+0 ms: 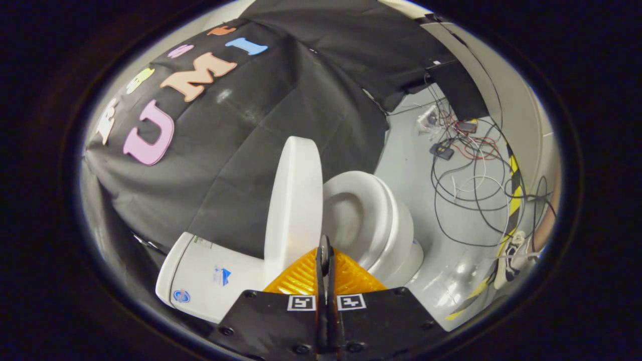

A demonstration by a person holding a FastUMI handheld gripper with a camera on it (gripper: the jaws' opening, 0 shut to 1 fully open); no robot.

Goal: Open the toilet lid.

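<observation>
— Up already? One toilet lid (pixel 295 200) raised on edge, just beyond the gripper (pixel 325 245), beside one open seat (pixel 371 210) and one cistern (pixel 210 276).
— Fingers (pixel 323 271)?
— Two, pressed together, pinching nothing. Loose cables (pixel 471 170) strewn across grey floor (pixel 411 165) behind.

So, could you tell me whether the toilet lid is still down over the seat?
No, the toilet lid stands raised off the seat, and the gripper is shut with nothing between its fingers.

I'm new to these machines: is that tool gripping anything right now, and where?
Nothing is held. The tool has its fingers closed together on nothing, just before the raised toilet lid.
</observation>
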